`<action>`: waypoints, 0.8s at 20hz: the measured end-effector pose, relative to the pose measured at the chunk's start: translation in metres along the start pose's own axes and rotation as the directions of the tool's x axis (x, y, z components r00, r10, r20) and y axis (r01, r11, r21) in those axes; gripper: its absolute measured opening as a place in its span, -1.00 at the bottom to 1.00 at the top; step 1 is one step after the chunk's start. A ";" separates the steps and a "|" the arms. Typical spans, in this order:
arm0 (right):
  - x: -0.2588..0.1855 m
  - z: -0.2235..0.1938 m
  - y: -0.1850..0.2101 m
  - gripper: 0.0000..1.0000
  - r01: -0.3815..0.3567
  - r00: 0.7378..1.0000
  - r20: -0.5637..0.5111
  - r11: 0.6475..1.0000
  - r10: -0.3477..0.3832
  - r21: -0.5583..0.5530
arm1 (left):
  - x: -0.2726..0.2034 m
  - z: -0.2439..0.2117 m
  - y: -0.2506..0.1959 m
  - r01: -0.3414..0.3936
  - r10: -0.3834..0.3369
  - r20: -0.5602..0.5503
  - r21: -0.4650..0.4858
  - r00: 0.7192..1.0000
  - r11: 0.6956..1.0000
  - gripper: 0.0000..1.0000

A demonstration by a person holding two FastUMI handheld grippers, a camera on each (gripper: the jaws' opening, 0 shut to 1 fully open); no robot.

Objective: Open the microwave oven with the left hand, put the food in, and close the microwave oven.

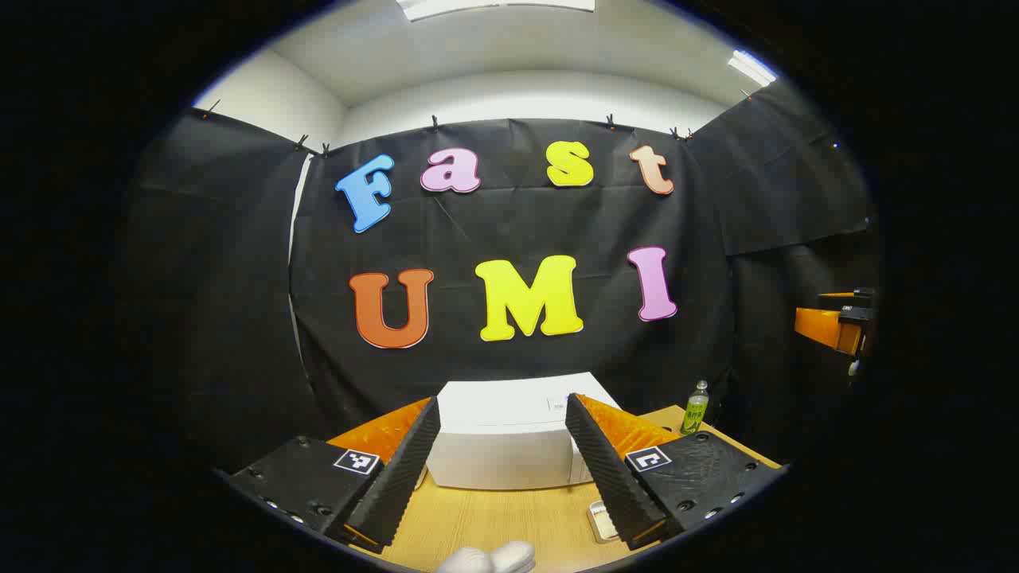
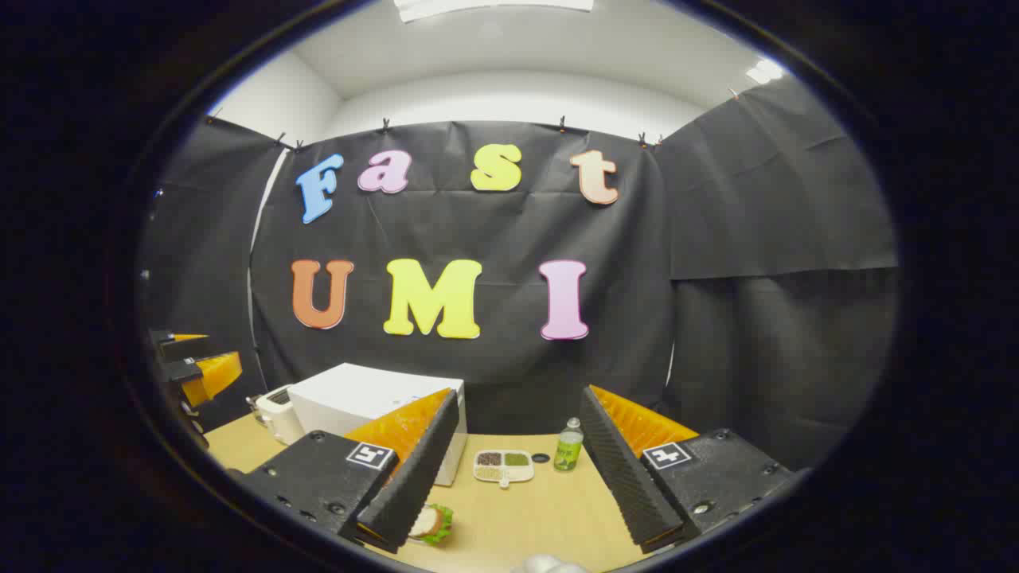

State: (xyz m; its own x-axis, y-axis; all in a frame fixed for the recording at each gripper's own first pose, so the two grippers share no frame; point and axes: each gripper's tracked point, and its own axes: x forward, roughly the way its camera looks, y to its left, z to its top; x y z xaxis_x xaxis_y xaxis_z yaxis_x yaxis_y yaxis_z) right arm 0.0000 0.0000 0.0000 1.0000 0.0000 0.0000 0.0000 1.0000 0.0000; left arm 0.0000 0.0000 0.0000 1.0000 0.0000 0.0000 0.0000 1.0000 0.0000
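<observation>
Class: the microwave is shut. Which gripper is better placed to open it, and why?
Left. In the left gripper view, the left gripper is open with the microwave framed straight ahead between its fingers. In the right gripper view, the microwave sits off to the left of the right gripper, which faces a bottle.

A white microwave oven (image 2: 374,410) is sitting on the pale wood-grain bench (image 2: 509,509), a green-labelled bottle (image 2: 568,446) standing right of a white sectioned tray (image 2: 503,467).

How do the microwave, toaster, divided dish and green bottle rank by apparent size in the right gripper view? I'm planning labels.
Largest to smallest:
1. microwave
2. toaster
3. divided dish
4. green bottle
The dish and bottle look close, so their order is unsure.
</observation>
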 end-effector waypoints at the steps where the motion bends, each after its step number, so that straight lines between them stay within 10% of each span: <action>1: 0.001 0.001 -0.005 0.97 0.009 1.000 0.001 1.000 -0.009 -0.006 | 0.000 0.000 -0.001 0.002 -0.002 -0.002 0.004 1.000 1.000 1.00; 16: 0.025 -0.005 -0.007 0.84 0.004 1.000 -0.013 1.000 -0.004 0.011 | 0.012 0.000 -0.011 0.004 -0.004 0.004 0.029 1.000 1.000 0.92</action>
State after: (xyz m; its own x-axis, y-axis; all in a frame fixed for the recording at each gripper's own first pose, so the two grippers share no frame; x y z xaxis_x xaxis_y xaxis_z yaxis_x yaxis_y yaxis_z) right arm 0.0245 -0.0074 -0.0055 0.9999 -0.0035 -0.0130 0.0037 0.9999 0.0115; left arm 0.0124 -0.0110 0.0003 1.0000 -0.0037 0.0037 0.0036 0.9996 0.0293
